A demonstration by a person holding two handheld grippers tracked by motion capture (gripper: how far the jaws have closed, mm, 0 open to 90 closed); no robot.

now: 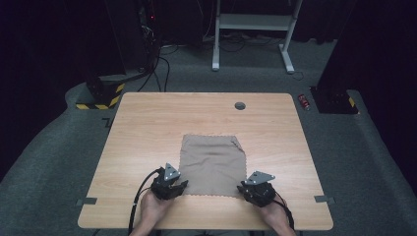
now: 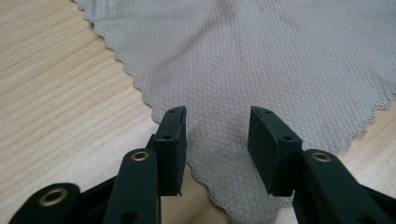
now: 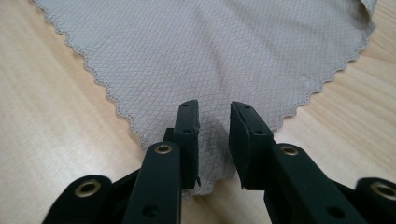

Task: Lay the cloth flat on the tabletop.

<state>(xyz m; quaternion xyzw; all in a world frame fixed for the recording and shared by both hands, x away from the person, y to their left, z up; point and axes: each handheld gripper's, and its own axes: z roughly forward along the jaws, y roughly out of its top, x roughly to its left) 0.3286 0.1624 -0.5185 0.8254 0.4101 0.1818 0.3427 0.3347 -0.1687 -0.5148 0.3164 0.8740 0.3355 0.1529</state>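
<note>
A beige cloth [image 1: 212, 164] with scalloped edges lies flat on the wooden table [image 1: 147, 123], its far right corner folded over a little. My left gripper [image 1: 183, 186] is at the cloth's near left corner. In the left gripper view the cloth [image 2: 257, 56] spreads ahead and its corner lies under the gap of the open left gripper [image 2: 217, 116]. My right gripper [image 1: 242, 188] is at the near right corner. In the right gripper view the cloth [image 3: 210, 46] has its corner between the jaws of the right gripper [image 3: 212, 109], which stand a little apart and do not pinch it.
A round cable hole [image 1: 240, 105] sits near the table's far edge. Grey tape marks [image 1: 86, 201] [image 1: 323, 199] are at the near left and right edges. On the floor beyond are a white desk frame [image 1: 253, 22], a red can [image 1: 304, 102] and a yellow-and-black striped base [image 1: 101, 96].
</note>
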